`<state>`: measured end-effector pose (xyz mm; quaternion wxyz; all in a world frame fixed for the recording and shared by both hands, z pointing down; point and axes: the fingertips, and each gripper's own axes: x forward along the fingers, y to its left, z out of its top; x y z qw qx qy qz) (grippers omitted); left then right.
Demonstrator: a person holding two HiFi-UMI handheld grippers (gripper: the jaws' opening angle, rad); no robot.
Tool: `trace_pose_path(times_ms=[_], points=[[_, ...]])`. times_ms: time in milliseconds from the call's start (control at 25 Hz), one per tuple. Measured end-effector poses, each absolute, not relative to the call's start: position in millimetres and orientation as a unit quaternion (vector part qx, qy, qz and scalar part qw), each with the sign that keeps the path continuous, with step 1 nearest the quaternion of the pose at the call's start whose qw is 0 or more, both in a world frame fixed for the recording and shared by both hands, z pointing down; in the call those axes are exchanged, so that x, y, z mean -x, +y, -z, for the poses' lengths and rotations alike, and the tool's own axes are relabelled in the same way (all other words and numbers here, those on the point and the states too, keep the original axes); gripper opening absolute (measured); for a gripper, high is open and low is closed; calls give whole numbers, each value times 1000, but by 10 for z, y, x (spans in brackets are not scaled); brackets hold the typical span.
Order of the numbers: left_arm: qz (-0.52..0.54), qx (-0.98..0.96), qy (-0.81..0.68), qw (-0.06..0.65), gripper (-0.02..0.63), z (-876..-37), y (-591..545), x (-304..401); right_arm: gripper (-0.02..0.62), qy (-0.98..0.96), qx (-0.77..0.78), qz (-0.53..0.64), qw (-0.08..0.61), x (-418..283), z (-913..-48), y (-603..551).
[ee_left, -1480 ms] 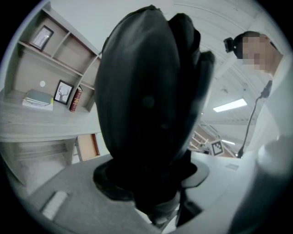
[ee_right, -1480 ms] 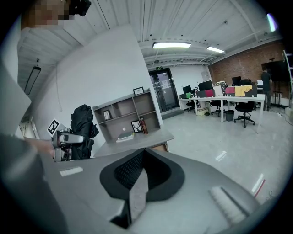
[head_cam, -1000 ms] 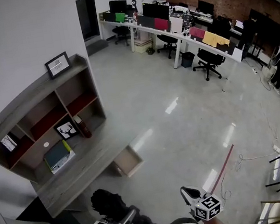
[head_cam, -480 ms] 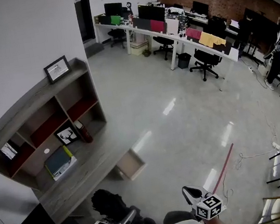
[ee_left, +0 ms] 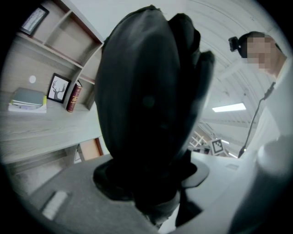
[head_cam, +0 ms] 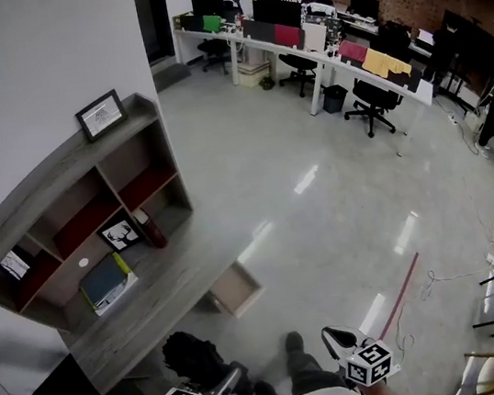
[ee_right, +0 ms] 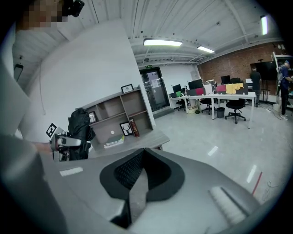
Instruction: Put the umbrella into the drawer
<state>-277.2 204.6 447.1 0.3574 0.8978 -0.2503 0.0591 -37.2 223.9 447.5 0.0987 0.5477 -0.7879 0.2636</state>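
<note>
Shoe stepped into bottom centre. Left gripper clamped folded umbrella, bottom left of head view; drawer open, mid-frame. Right gripper closed, empty. Umbrella likely light, soft, slippery; grip bunched base.

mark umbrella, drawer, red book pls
umbrella (ee_left: 142,91), left gripper view, middle of the folded black canopy.
drawer (head_cam: 236,288), head view, bare inside bottom.
red book (ee_left: 74,97), left gripper view, spine.

A grey shelf unit bears a framed certificate on top, with a deer picture, a dark red book and stacked books below; far off stand white worktops with black office chairs.
</note>
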Motion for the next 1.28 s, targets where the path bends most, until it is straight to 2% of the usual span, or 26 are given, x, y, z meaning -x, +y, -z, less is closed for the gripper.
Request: trace_pose_path(times_ms=[1280], points=[[-56,-841,-358,402,245,-4863,550,1453,6,-863,-390,-288,142,-496,-4944,188]])
